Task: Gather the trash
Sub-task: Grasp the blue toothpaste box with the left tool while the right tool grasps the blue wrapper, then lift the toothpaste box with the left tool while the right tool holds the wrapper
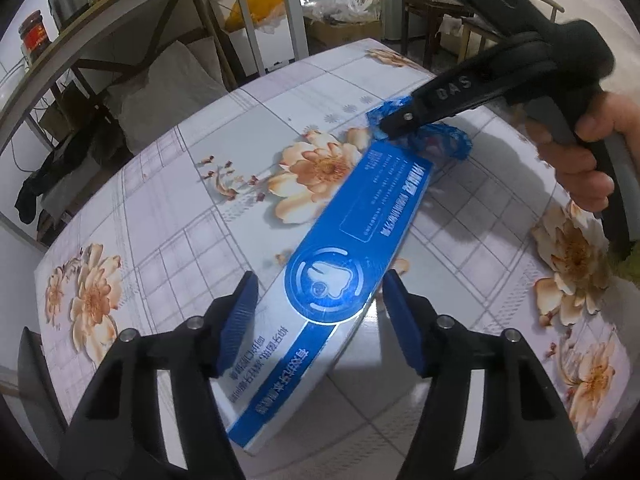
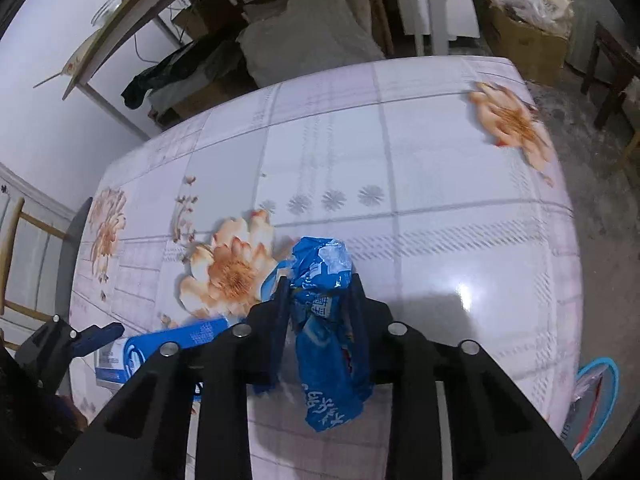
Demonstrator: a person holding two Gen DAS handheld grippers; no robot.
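Jaws on our right gripper point(image 2: 320, 292) clamp a crumpled blue wrapper point(image 2: 320, 320), which sits at the far end of the long blue-and-white box point(image 1: 340, 280) on the flowered table point(image 1: 160, 220). Our left gripper point(image 1: 320, 316) stands open astride the box's near half, pads point(image 1: 236, 320) not visibly touching its sides. Past the table edge to the box's right, a blue-rimmed bin point(image 2: 600, 384) shows.
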